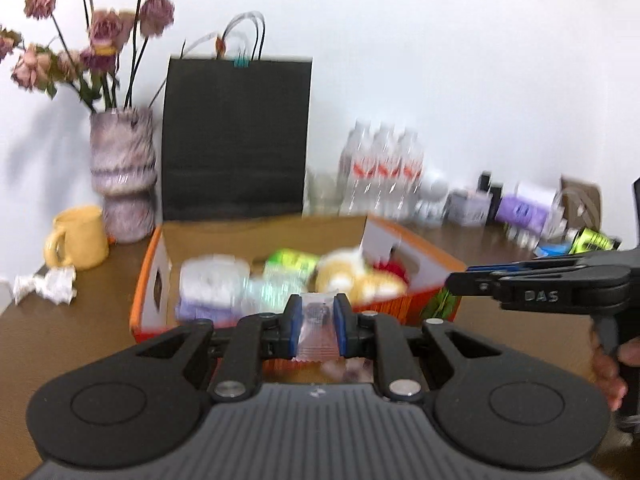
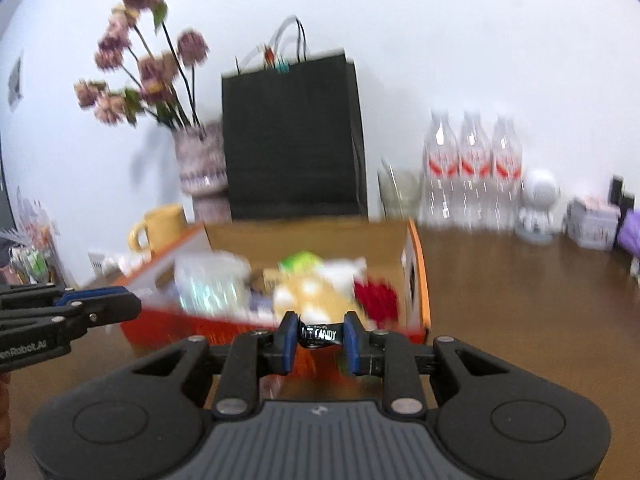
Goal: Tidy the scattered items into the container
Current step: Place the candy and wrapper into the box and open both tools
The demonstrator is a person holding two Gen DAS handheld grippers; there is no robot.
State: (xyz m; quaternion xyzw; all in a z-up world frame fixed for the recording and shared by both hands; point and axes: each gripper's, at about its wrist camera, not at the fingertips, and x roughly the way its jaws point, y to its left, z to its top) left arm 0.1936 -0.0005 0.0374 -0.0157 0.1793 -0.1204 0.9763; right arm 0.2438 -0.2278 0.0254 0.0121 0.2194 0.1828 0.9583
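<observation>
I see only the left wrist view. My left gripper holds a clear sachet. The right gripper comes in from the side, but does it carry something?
Observer: Yes. The right gripper is shut on a small black packet with white lettering.
Operator: Can you read it?
Observer: Partly; the word CANDY shows, the rest is blurred.
Operator: Where is the orange box for that gripper?
Observer: The orange box lies straight ahead of it, just beyond the fingers.
Operator: Anything past my left edge?
Observer: Yes, blurred packets sit left of the yellow mug.
</observation>
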